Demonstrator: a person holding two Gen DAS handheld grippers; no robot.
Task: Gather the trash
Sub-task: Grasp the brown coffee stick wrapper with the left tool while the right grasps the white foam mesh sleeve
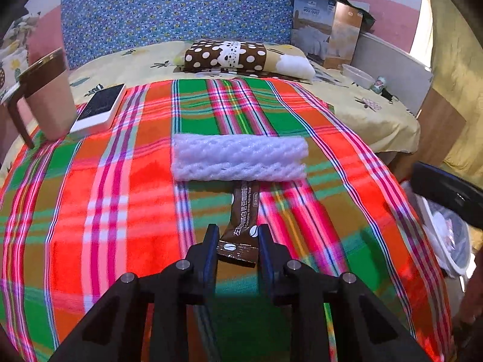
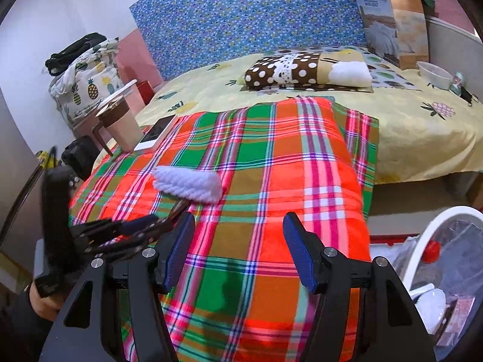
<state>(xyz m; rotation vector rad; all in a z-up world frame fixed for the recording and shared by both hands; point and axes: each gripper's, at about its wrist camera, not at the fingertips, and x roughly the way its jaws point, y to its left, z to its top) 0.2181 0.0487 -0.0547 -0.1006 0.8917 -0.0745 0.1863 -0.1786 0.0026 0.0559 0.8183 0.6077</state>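
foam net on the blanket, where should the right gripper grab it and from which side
Grip the foam net across its short width near the middle, coming from above. It lies flat as a long strip on the blanket, so its narrow span probably fits the open right gripper. Avoid the wrapper end by the left gripper.

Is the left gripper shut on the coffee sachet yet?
Looks shut on it: the left gripper has both fingers against the sides of the sachet, whose far end lies under the white foam net.
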